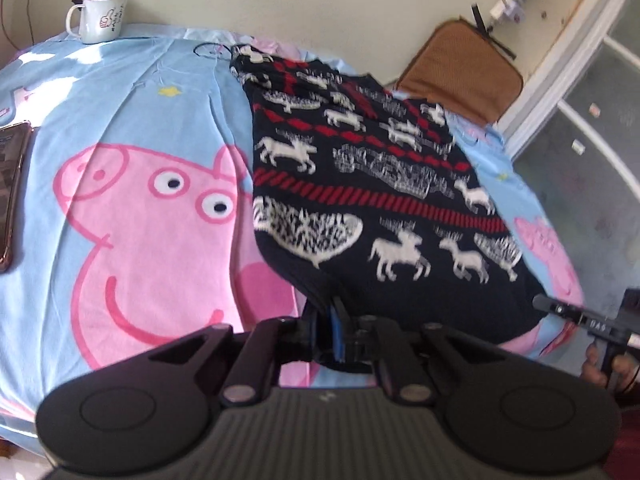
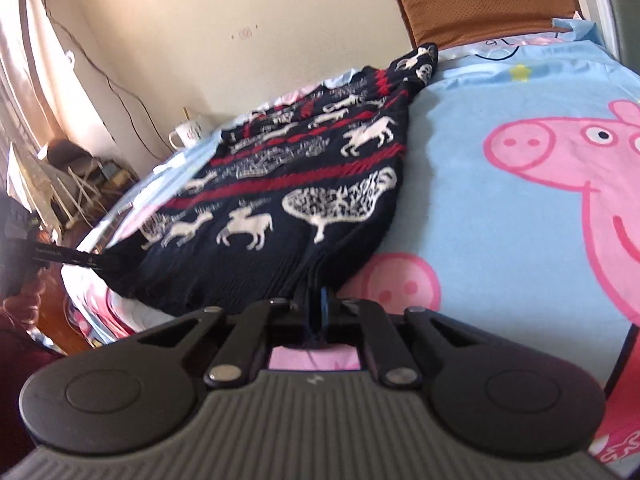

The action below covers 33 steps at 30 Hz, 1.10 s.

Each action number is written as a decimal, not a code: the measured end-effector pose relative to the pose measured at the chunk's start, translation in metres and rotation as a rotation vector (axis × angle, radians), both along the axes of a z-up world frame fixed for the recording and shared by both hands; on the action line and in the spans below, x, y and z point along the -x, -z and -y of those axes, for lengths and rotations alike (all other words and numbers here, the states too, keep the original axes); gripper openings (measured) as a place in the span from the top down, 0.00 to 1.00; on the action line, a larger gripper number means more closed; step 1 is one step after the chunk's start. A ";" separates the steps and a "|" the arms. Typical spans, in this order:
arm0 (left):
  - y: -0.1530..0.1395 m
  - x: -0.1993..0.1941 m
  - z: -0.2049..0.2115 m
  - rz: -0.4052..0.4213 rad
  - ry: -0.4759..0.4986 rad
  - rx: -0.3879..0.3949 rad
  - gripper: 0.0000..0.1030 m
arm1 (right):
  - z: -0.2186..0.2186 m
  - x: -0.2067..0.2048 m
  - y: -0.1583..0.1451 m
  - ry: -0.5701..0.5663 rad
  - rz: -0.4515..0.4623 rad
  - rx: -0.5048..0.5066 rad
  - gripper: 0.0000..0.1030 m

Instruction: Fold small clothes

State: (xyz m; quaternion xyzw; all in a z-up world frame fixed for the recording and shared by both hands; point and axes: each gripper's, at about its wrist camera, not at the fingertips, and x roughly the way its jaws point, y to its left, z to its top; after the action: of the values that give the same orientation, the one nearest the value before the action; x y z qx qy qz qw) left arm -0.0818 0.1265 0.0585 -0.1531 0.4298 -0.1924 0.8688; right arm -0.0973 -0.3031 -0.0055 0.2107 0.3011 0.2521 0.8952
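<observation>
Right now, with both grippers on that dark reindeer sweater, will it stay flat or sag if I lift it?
The sweater will probably sag: it already bunches at the left gripper and right gripper, both shut on its hem. The thick knit looks fairly heavy, so the far end may drag on the bedsheet.

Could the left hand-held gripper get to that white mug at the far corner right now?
Probably not yet. The left hand-held gripper is shut on the sweater hem, and the white mug stands far across the blanket. The path looks clear, but it must let go first.
</observation>
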 end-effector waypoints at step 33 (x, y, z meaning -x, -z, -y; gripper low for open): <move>0.021 -0.128 0.006 -0.020 -0.137 0.032 0.27 | 0.031 -0.112 -0.011 0.272 -0.018 -0.116 0.36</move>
State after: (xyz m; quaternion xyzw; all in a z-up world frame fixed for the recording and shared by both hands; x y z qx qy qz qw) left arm 0.0461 0.1203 0.0372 -0.1981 0.4239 -0.1380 0.8729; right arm 0.0149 -0.3340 0.0055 0.3032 0.2626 0.1434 0.9047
